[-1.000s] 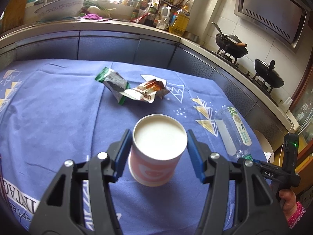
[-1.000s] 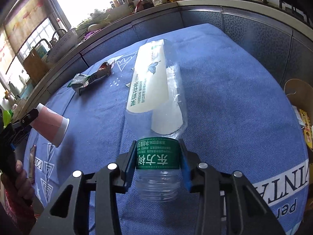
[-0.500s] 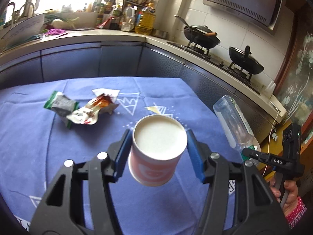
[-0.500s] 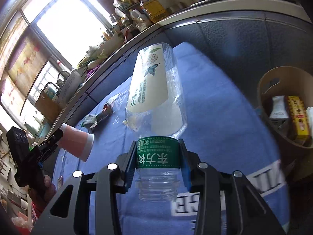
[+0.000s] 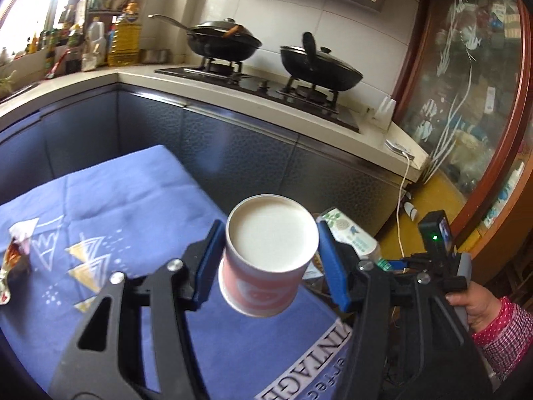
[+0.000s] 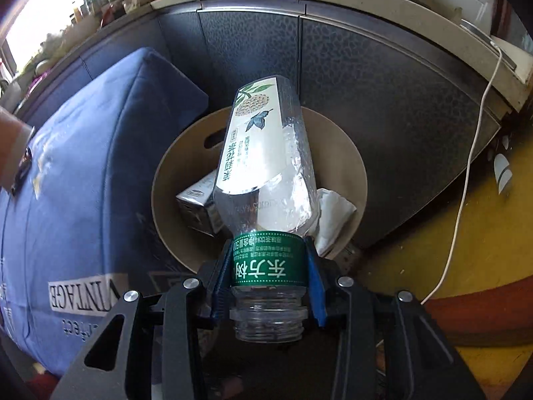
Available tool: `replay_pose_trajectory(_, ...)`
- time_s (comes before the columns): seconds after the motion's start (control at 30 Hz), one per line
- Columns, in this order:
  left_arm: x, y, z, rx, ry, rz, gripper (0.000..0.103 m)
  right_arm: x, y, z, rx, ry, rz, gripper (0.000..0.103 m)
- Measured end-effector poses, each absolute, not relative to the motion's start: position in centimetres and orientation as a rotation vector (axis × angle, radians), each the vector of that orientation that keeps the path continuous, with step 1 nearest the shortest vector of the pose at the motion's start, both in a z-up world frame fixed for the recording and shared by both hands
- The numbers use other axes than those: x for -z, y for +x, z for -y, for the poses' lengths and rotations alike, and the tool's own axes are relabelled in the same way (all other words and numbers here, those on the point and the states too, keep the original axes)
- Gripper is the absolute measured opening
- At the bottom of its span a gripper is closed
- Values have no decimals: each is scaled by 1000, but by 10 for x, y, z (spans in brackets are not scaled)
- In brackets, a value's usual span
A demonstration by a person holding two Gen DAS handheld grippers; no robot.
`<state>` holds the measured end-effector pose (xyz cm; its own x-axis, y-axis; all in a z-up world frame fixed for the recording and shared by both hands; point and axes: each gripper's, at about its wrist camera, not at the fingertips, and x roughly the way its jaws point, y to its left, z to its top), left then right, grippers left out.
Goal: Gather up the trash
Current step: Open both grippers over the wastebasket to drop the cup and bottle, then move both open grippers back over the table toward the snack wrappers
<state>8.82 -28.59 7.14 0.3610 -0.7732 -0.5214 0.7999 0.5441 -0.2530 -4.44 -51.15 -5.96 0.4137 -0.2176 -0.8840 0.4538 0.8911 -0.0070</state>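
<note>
- Nearest the right camera, the right gripper (image 6: 268, 286) pinches a clear plastic bottle (image 6: 266, 166) by its green-banded neck, above a round tan bin (image 6: 346, 146) on the floor.
- Left, the left gripper (image 5: 268, 260) clamps a pink paper cup (image 5: 266, 266) over the blue tablecloth's (image 5: 116, 200) near right corner.
- Farther left, a crumpled wrapper (image 5: 15, 256) lies on the cloth.

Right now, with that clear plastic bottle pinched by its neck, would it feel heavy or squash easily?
Probably light: the clear plastic bottle with the green neck band looks empty and uncapped. Its thin, crinkled walls would likely dent under a squeeze, so the right gripper holding the stiffer neck seems sensible. Being round, it could roll if laid on the blue tablecloth.
</note>
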Motion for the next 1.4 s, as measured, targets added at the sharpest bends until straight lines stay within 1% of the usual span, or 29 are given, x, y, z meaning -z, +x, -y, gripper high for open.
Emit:
replay_pose_trajectory(0.13,-60,87,352,1098,79,-700,54,60,-40,518,458,172,-1059,41)
replay_pose_trajectory(0.2,-51,86,378,1127,101,-731,54,56,-42,523,481,183,-1015,46)
replay_pose_trajectory(0.27,-43,84,402,1149,130,-751,54,53,-50,530,484,225,-957,49)
replay_pose_trajectory(0.43,-22,84,449,1183,157,-811,54,48,-78,540,499,355,-810,50)
replay_pose_trajectory(0.57,-5,93,473,1168,154,-870,54,41,-95,543,518,416,-721,50)
replay_pose_trajectory(0.63,1,95,479,1157,144,-860,54,38,-103,545,518,439,-686,50)
replay_pose_trajectory(0.7,9,92,486,1120,184,-796,55,38,-109,546,527,457,-663,50)
replay_pose_trajectory(0.73,16,90,492,1097,217,-784,56,38,-111,546,528,470,-658,50)
replay_pose_trajectory(0.77,24,91,496,1084,247,-801,64,39,-113,546,528,483,-655,50)
replay_pose_trajectory(0.83,44,94,505,1052,307,-885,76,37,-118,545,526,502,-649,50)
replay_pose_trajectory(0.93,61,96,507,1016,349,-957,76,36,-121,540,518,513,-650,50)
replay_pose_trajectory(1.0,61,96,500,1006,342,-969,76,34,-123,536,514,520,-640,50)
replay_pose_trajectory(1.23,22,89,448,999,281,-861,76,25,-120,526,495,539,-593,50)
replay_pose_trajectory(1.4,3,78,401,1007,227,-822,76,16,-112,502,432,539,-580,50)
